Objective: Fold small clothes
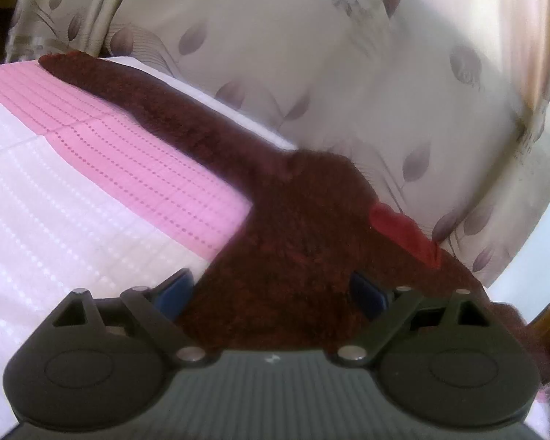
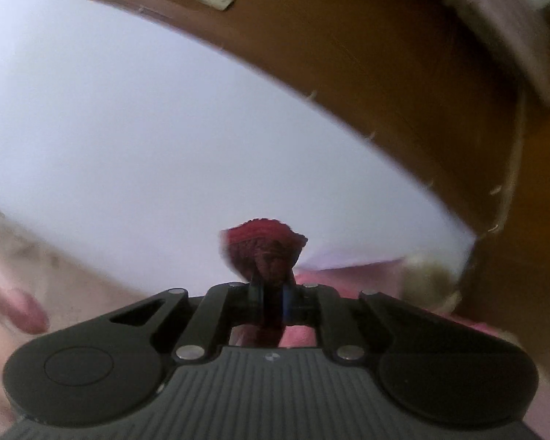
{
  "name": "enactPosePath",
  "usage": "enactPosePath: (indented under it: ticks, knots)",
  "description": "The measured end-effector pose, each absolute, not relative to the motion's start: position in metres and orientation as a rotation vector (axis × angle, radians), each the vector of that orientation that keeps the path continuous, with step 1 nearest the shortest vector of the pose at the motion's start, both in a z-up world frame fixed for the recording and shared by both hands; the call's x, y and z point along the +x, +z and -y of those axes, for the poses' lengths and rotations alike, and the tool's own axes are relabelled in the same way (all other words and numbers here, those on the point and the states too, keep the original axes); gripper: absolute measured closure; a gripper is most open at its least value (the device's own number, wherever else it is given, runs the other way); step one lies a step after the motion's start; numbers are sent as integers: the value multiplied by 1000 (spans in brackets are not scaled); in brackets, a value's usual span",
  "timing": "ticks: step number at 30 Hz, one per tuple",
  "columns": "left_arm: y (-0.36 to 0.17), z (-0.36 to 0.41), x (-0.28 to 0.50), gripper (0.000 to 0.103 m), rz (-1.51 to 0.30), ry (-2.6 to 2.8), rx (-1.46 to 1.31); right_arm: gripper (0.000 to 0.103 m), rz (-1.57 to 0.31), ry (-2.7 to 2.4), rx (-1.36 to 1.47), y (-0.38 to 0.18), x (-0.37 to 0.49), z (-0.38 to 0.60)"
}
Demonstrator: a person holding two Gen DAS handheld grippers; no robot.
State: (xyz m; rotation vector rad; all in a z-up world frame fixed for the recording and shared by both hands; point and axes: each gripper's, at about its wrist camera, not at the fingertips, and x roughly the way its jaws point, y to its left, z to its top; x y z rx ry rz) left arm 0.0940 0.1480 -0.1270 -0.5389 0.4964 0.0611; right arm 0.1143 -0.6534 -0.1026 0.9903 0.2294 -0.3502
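Your right tool [image 2: 271, 299] is clamped on a bunched end of the maroon garment [image 1: 282, 242]. Your left tool [image 1: 271, 295] stands open, the garment draped between its jaws across the bed [image 1: 55, 190]. No finished fold shows yet.

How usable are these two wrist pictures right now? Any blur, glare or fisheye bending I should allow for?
Left wrist view: maroon knit garment and pink cover fairly sharp; the leaf-print curtain is smeared, overexposed at right, and straight edges bow. Right wrist view: background wall and wooden frame blurred and curved; only the right hand-held gripper, pinching maroon fabric, is crisp.
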Motion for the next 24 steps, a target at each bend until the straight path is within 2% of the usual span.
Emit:
enactPosePath:
  ticks: [2, 4, 10, 17, 24]
  knots:
    - [-127, -149, 94, 9, -495, 58, -544, 89, -323, -451, 1009, -119, 103, 658]
    - [-127, -149, 94, 9, -494, 57, -546, 90, -275, -472, 1125, -131, 87, 665]
    - [-129, -153, 92, 9, -481, 49, -570, 89, -253, -476, 1092, -112, 95, 655]
    - [-131, -159, 88, 9, -460, 33, -618, 89, -179, -359, 1052, -43, 113, 609]
    - [-133, -164, 85, 9, -443, 22, -655, 89, -195, -49, 1010, 28, 176, 500]
